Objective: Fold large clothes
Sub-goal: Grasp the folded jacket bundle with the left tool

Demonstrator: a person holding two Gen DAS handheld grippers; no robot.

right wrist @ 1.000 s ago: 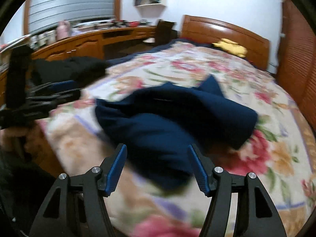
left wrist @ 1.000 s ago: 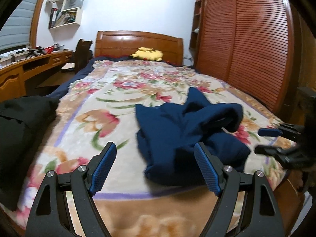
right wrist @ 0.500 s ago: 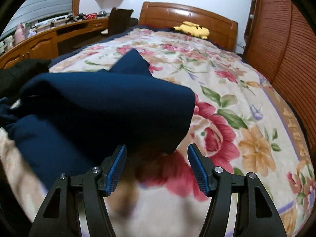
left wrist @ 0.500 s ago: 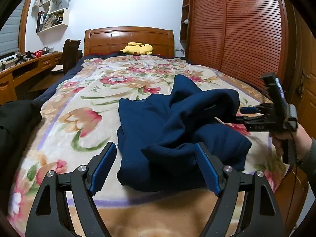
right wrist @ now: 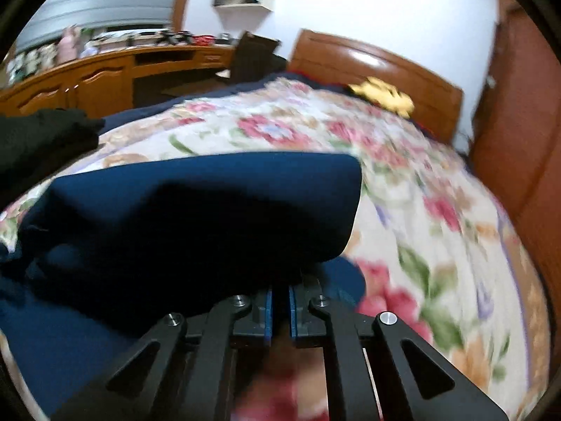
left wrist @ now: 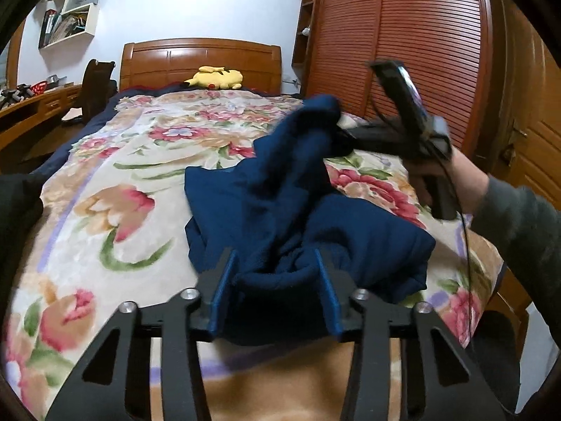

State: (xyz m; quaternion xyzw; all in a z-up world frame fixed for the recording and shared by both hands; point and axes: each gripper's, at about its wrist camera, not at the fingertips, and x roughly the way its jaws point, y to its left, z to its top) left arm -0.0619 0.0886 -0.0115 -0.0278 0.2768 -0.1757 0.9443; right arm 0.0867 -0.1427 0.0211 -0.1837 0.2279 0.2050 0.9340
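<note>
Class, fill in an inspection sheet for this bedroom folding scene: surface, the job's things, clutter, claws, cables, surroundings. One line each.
Surface: bed with floral blanket, wrinkled in places.
Job's things: navy garment crumpled in a heap, one part lifted toward the right.
Clutter: black clothing at the blanket's left edge; yellow plush toy by the headboard.
Claws: left claw partly closed around a bunched fold of the garment; right claw nearly shut on the garment's edge.
Cables: thin black cable hanging from the right handle.
Surroundings: wooden headboard, slatted wardrobe, desk, wall shelf.
</note>
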